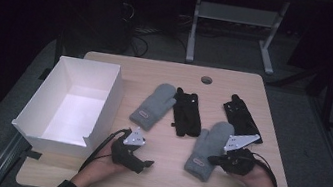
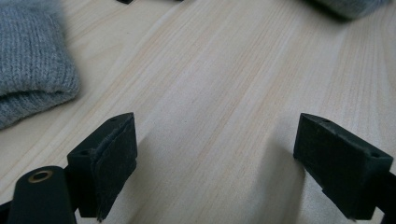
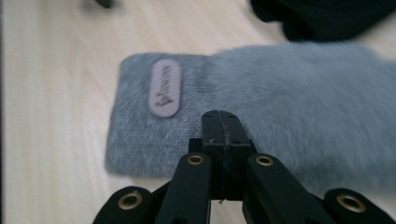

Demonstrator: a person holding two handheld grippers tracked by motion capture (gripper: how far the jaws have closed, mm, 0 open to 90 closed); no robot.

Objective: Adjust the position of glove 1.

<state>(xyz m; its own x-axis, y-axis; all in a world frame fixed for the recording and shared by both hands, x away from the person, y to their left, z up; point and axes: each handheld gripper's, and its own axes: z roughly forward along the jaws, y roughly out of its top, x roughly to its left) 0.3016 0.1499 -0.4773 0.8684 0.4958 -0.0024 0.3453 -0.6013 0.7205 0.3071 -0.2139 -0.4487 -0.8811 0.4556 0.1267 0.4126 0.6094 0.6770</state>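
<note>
Right hand-held gripper (image 3: 223, 140) jaws closed, over near grey mitten's (image 3: 280, 107) cuff

A light wooden table with rounded corners (image 1: 161, 178) carries everything. Near its far edge, at 12 o'clock, sits a small round grey grommet (image 1: 206, 80). An open white rectangular cardboard box (image 1: 41, 104) stands at 9 o'clock, overhanging the table's left edge. Near the centre lie a grey knitted mitten with an oval label (image 1: 153, 105) and, just beside it, a black fabric glove (image 1: 186, 113). At 2 o'clock lies a second black fabric glove (image 1: 241, 116); at 4 o'clock, a second grey knitted mitten (image 1: 206, 148).
</note>
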